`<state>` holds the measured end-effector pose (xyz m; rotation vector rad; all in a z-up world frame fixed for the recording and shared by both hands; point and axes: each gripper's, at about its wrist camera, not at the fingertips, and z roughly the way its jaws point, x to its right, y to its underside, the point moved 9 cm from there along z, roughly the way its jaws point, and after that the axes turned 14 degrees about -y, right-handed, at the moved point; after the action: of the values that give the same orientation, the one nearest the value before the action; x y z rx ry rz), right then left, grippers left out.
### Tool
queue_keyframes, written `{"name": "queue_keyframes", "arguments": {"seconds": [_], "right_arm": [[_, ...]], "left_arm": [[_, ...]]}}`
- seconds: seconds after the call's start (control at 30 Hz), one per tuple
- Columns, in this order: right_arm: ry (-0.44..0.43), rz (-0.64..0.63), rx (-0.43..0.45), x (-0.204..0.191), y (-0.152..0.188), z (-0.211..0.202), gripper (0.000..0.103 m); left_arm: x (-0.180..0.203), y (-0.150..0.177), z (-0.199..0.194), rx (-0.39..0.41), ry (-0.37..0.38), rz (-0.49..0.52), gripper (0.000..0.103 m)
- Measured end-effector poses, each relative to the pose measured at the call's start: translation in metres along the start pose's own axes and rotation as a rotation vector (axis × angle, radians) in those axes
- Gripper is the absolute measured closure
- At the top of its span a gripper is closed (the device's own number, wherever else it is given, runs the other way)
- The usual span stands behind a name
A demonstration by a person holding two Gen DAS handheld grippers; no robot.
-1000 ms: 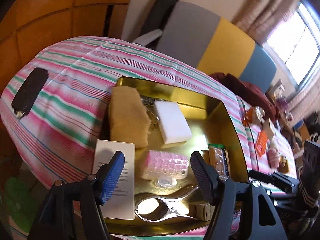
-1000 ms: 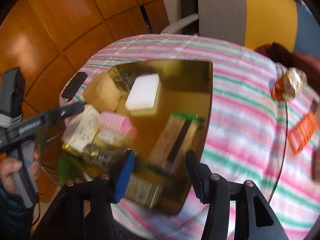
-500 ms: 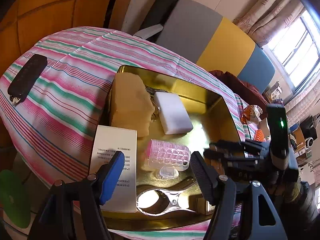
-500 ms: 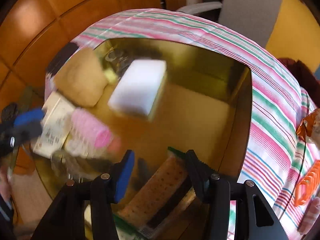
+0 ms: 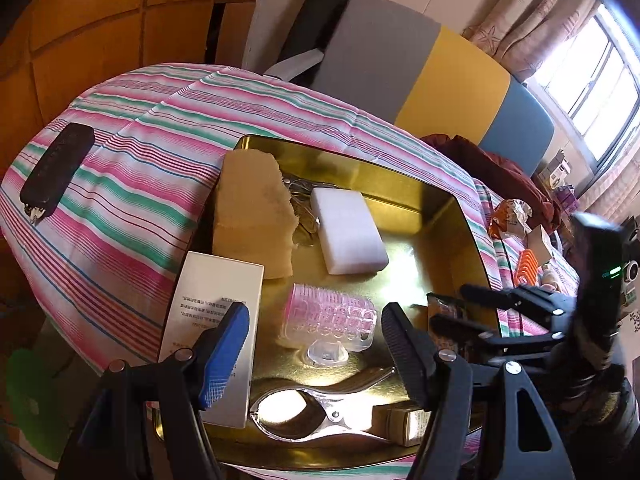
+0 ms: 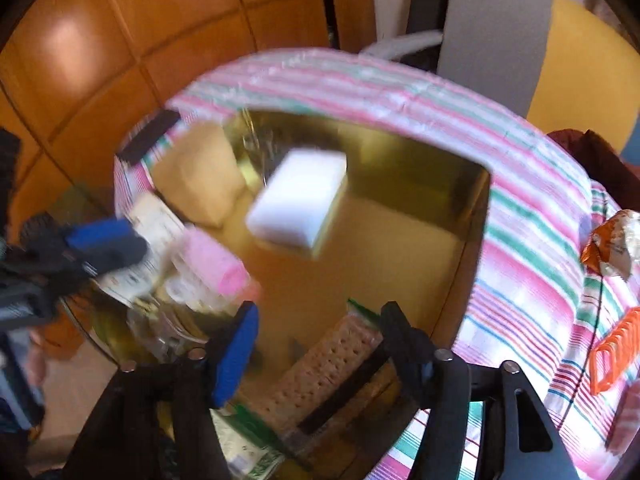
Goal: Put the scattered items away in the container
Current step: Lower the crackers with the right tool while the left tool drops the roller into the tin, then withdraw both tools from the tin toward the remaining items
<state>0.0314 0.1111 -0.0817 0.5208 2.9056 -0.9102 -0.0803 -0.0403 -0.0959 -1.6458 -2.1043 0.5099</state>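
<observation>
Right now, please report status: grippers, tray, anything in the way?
Both hand-held grippers open, empty: left, right. Gold tray already holds several items. Black case and orange clip lie outside it.

Desk under striped cloth. On it: gold tray, black case far-left, snack packet and orange clip right.

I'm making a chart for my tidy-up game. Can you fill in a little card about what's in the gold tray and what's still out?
container: gold tray
in tray: white sponge, tan sponge, pink roller, metal clip, white box, crackers
still on cloth: black case, orange clip, snack wrapper
left claw: open, empty, over tray
right claw: open, empty, over crackers
</observation>
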Motion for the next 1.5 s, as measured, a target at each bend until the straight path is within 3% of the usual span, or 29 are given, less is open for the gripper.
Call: {"name": "queue_keyframes", "arguments": {"seconds": [0.3, 0.53, 0.8, 0.97, 1.1, 1.5], "right_arm": [[0.029, 0.118, 0.117, 0.035, 0.014, -0.064, 0.025], [0.161, 0.268, 0.147, 0.114, 0.057, -0.125, 0.021], [0.299, 0.402, 0.118, 0.201, 0.105, -0.19, 0.021], [0.333, 0.469, 0.1, 0.235, 0.12, -0.205, 0.021], [0.33, 0.492, 0.08, 0.249, 0.124, -0.205, 0.027], [0.24, 0.524, -0.009, 0.283, 0.123, -0.191, 0.028]], "left_arm": [[0.018, 0.005, -0.009, 0.001, 0.012, 0.044, 0.033], [0.044, 0.011, -0.016, 0.0, 0.028, 0.099, 0.033], [0.096, 0.018, -0.022, -0.001, 0.083, 0.211, 0.033], [0.138, 0.027, -0.029, -0.005, 0.148, 0.303, 0.032], [0.167, 0.038, -0.033, -0.016, 0.187, 0.37, 0.032], [0.203, 0.056, -0.023, -0.111, 0.159, 0.407, 0.036]]}}
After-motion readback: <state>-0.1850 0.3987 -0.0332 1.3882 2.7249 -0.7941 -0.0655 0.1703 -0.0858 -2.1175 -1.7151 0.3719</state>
